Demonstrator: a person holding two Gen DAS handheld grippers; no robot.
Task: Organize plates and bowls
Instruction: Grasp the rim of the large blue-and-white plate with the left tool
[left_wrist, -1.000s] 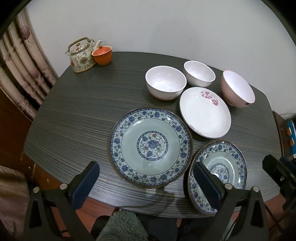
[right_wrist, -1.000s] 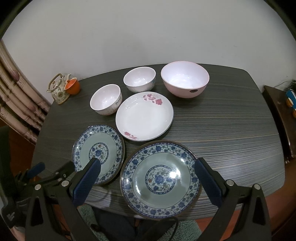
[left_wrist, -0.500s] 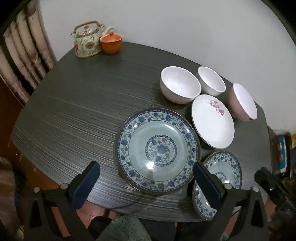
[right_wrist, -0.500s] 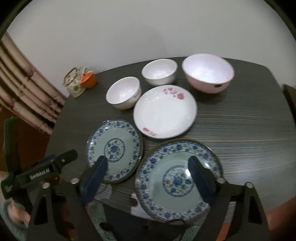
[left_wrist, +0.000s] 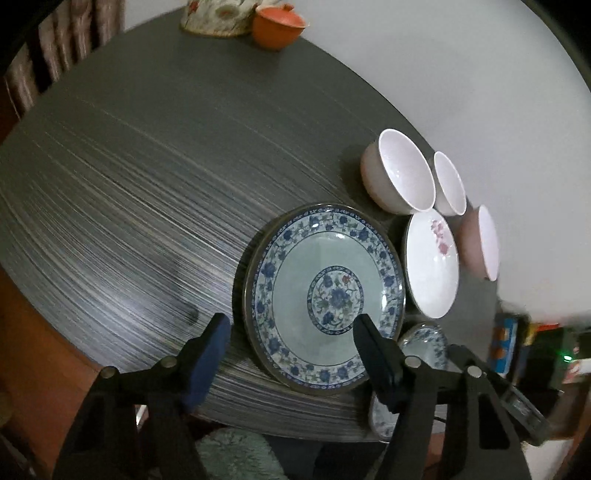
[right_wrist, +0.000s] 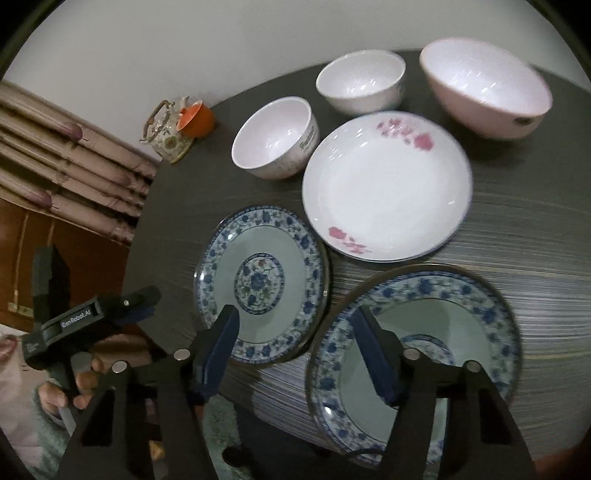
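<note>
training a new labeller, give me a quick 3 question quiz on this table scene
1. How many bowls stand on the table?
2. True or false: the white plate with pink flowers lies stacked on a blue-patterned plate.
3. What stands beside the teapot: A an orange cup, B a glass, C a spoon?

Key: 1. Three. 2. False; it lies on the table by itself. 3. A, the orange cup.

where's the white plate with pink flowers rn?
Right wrist view: white flowered plate lies mid-table, in front of the three bowls, behind both blue-patterned plates.
</note>
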